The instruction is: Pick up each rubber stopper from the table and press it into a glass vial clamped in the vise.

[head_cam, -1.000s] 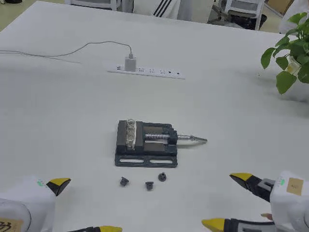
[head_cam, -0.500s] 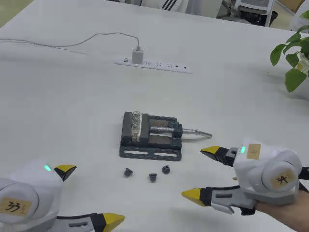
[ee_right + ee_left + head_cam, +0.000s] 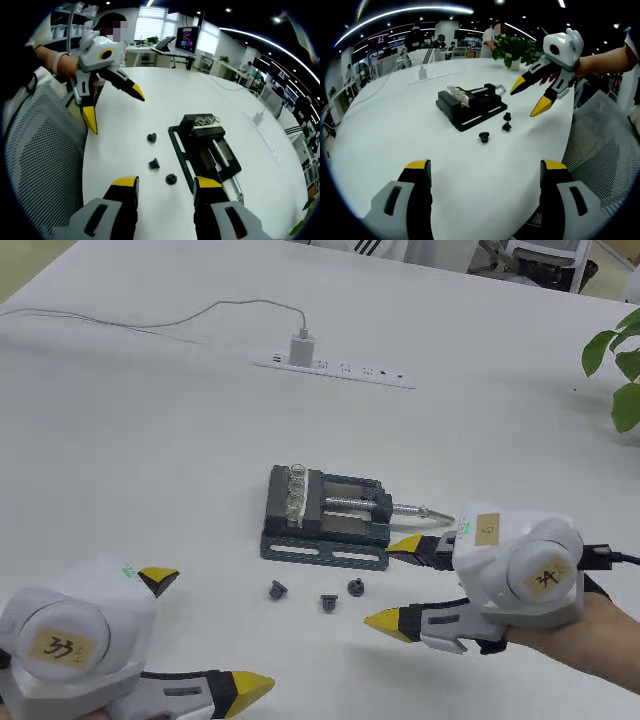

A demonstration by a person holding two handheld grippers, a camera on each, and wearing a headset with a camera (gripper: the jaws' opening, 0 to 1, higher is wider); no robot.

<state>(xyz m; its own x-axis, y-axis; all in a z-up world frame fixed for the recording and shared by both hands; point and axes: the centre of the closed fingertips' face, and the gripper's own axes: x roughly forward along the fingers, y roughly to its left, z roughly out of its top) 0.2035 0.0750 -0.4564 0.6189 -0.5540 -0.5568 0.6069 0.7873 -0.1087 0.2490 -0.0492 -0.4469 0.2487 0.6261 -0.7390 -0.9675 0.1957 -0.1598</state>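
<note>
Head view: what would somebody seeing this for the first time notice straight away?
The dark vise in the middle of the table stands out first, with a row of glass vials clamped in it. Just in front lie three small rubber stoppers. The yellow-tipped right gripper hangs open beside them, and the left gripper is open at the near left.

- Open-plan office: a wide white worktop (image 3: 150, 440) carries a power strip (image 3: 340, 368) with a charger (image 3: 302, 348) plugged in.
- Mesh office chair (image 3: 40, 150), potted plant (image 3: 512, 50) and lit monitor (image 3: 190, 37) nearby.
- Curved ceiling strip light (image 3: 405, 12); people stand beyond.
</note>
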